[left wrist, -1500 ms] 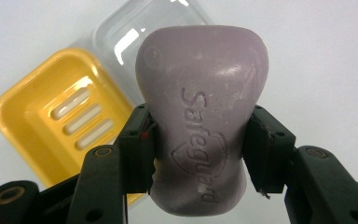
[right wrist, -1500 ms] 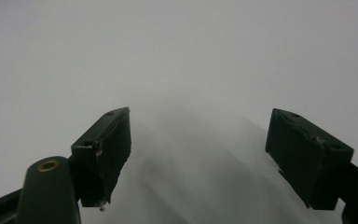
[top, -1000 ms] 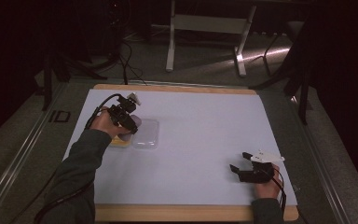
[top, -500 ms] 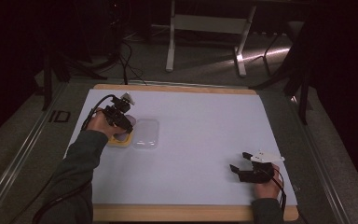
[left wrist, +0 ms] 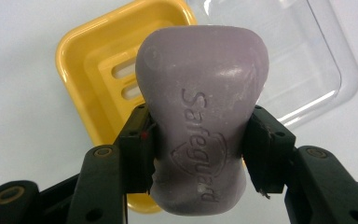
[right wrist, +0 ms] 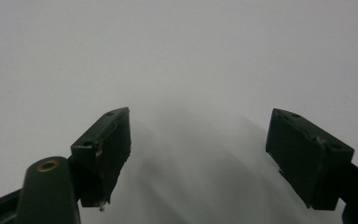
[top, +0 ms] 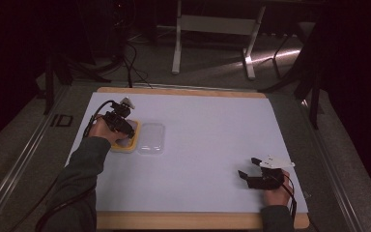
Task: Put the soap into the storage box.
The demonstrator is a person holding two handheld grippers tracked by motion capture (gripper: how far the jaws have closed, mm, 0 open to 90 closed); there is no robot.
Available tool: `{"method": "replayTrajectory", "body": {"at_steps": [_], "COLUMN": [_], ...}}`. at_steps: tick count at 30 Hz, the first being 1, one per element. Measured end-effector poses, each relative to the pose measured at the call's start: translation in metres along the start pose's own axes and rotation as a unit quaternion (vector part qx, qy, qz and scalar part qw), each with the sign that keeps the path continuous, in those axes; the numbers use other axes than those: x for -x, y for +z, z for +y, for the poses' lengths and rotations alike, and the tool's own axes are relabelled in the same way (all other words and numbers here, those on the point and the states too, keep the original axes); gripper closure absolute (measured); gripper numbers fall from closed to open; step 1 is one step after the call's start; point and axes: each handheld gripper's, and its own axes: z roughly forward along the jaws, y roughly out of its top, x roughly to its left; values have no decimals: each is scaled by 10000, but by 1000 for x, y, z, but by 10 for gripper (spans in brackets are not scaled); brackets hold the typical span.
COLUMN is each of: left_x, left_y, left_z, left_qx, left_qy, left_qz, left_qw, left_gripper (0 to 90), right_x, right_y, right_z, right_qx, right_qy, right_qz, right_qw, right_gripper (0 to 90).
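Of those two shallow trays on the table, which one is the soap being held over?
The yellow plastic soap dish with slots. The left gripper holds the purple soap bar above it; the clear plastic lid lies beside it, see-through and slotless.

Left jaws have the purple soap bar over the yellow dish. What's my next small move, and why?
Probably lower the left gripper a little further, then open. Its jaws are shut on the purple soap bar, which hangs above the yellow slotted plastic soap dish, seemingly not yet resting in it. The clear plastic lid lies beside the dish, out of the way.
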Motion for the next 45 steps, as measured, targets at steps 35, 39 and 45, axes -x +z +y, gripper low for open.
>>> {"method": "replayTrajectory", "body": {"at_steps": [35, 39, 45], "left_x": [-22, -21, -18], "left_y": [41, 40, 37], "left_z": [-2, -2, -2], "left_qx": [31, 92, 177], "left_qy": [-794, -772, -659], "left_qz": [152, 167, 255], "left_qw": [9967, 9968, 9973], "left_gripper": [435, 384, 328], "right_x": [-1, -1, -1], "right_y": [0, 0, 0], "right_z": [0, 0, 0], "right_qx": [-13, -13, -10], "right_qy": [-15, -16, -18], "right_qz": [-2, -1, -3], "right_qw": [10000, 10000, 10000], "right_gripper": [217, 217, 217]}}
